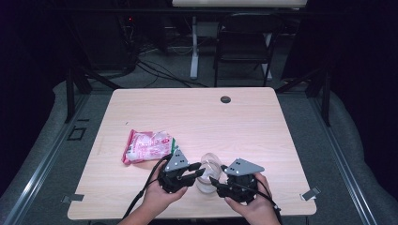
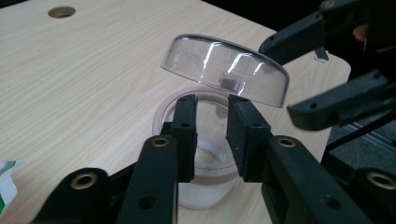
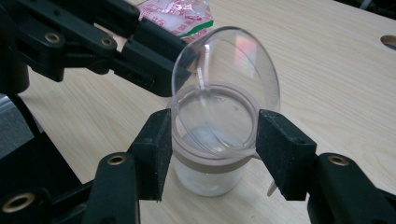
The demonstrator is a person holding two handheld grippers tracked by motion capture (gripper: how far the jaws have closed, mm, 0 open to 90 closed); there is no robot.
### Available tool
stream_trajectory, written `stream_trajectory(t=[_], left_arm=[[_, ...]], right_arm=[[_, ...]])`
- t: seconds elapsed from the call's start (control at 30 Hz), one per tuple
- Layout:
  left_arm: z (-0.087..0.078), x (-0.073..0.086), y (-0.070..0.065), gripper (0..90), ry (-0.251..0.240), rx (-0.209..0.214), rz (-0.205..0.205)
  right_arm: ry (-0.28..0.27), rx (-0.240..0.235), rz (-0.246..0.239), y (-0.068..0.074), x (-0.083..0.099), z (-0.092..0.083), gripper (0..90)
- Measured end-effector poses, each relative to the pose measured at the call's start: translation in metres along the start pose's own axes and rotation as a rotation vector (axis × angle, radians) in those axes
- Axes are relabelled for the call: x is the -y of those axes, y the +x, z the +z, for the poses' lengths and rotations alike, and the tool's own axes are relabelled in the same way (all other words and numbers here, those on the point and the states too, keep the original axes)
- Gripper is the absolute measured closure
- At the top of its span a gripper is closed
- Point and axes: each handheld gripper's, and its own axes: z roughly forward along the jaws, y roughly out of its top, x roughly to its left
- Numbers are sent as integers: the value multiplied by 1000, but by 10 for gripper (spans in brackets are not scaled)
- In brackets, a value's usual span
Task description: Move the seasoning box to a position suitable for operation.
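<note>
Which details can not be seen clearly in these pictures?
- Jar contents: something pale in the bottom, blurred by the clear wall in both gripper views.
- Packet print: too small in the high view, cut off by the top edge in the right gripper view.
- Lid hinge: hidden behind the rim.

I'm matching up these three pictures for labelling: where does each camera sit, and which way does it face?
High view: above the person's side, looking forward and down on the table; both forearms enter from the bottom, each with a hand-held gripper.
Left gripper view: rides the left hand-held gripper, looking along its jaws at the jar and its tilted clear lid.
Right gripper view: rides the right hand-held gripper, facing the jar from the other side; its jaws flank the rim.
Shared: both gripper views show jar, lid and the other gripper.
</note>
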Motion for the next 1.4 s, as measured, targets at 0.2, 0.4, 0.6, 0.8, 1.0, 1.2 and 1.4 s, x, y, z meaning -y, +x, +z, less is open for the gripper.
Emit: stream_trajectory(t=[0.2, 0.4, 0.6, 0.8, 1.0, 1.2, 1.4], left_arm=[[-1, -1, 0, 632, -22, -6, -9], [5, 5, 4, 534, -25, -51, -4], [14, 12, 12, 496, 11, -93, -10], [20, 17, 15, 492, 34, -112, -20], [23, 21, 15, 554, 37, -88, -32], [23, 22, 14, 618, 28, -67, -25], [23, 23, 13, 649, 16, -63, -33]], right_arm=[[5, 61, -65, 6, 1, 7, 444], [3, 75, -50, 3, 0, 10, 466], [-5, 65, -34, 1, 1, 9, 462], [-15, 55, -14, -1, 2, 9, 460], [-20, 51, -6, -2, 2, 8, 469], [-34, 44, 11, -6, 2, 5, 487], [-40, 55, 44, -14, 5, 0, 544]])
